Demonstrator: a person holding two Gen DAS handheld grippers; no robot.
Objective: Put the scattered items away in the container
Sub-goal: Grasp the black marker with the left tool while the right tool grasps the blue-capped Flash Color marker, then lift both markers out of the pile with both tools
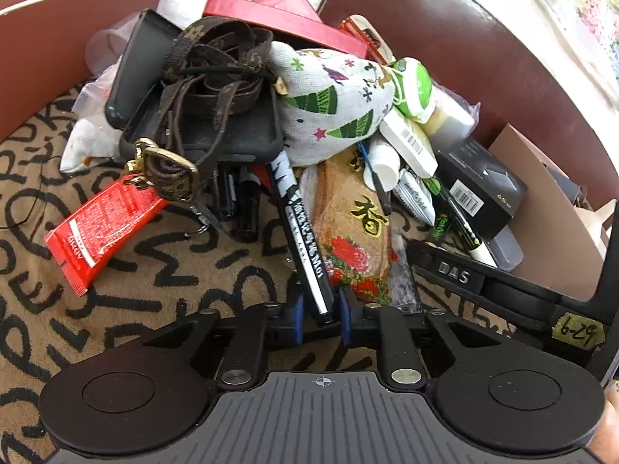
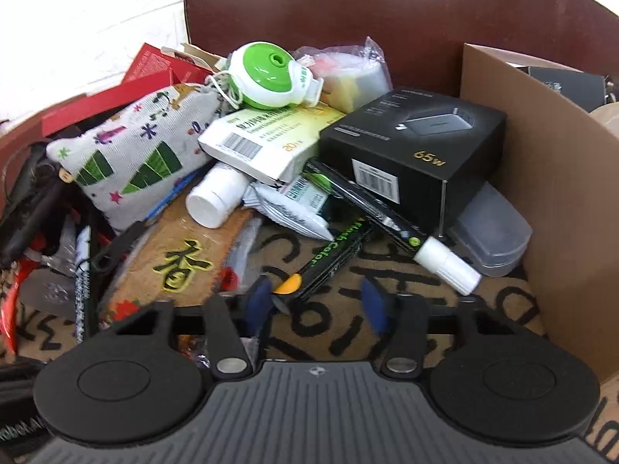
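Pinching a black marker pen [image 1: 305,243] near its lower end: left gripper [image 1: 322,311], blue pads tight on the barrel. The pen's far end runs up under the printed fabric pouch [image 1: 329,104]. That pouch is my landmark for the rest.

Right gripper [image 2: 317,301]: blue pads partly apart and motion-blurred, nothing pressed between them. An orange-tipped black marker [image 2: 329,263] lies with its tip right at the left pad; contact unclear.

Relative to the pouch, left wrist view:
- left of it, touching: brown monogram strap [image 1: 216,73] coiled on a black phone case [image 1: 143,62], brass clasp hanging down
- lower left, well apart: red tube [image 1: 98,228] flat on the patterned mat [image 1: 135,301]
- directly below: burlap sachet [image 1: 356,228] with flower print
- behind it: red box [image 1: 271,19]

Right wrist view:
- right of it, touching the drawstring end: green-and-white round gadget [image 2: 271,73]
- lower right: white bottle [image 2: 216,197] under a white barcode carton [image 2: 267,139]
- further right: black charger box [image 2: 418,143], a white-capped marker [image 2: 410,232] slanting along its base, clear plastic case [image 2: 491,239] tucked beside it
- far right: brown cardboard container [image 2: 561,178], wall upright, just beside the charger box
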